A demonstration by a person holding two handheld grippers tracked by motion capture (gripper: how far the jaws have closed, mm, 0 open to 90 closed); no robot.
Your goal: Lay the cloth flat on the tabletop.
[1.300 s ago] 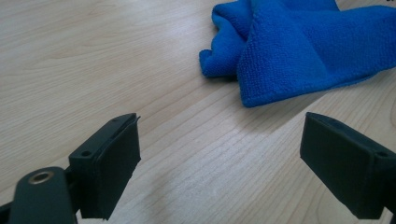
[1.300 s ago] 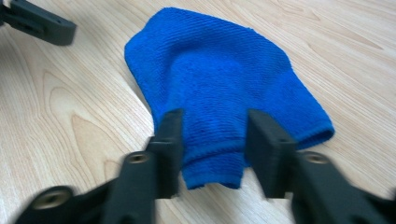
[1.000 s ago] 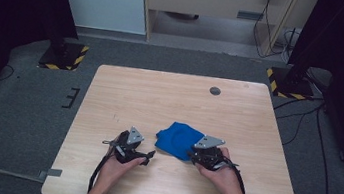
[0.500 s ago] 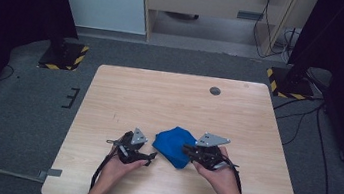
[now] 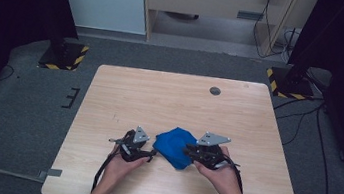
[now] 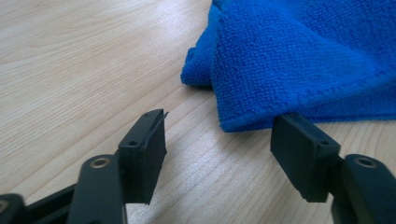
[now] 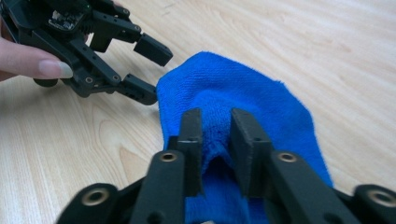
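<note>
Left fingers (image 6: 299, 158) closer, nearing blue cloth (image 5: 176, 145).

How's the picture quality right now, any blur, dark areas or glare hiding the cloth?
High view: the table is evenly lit, the room's sides fall into deep shadow, the blue cloth is small but clear. Left gripper view: cloth weave sharp, near jaws slightly soft. Right gripper view: jaws at the bottom blurred, cloth and left gripper in focus; no glare.

I see left gripper (image 5: 149, 150) low at 7 o'clock, jaws apart, just been closing | right gripper (image 5: 190, 152) at 5 o'clock, jaws narrow, pinching fabric, just eased wider
</note>
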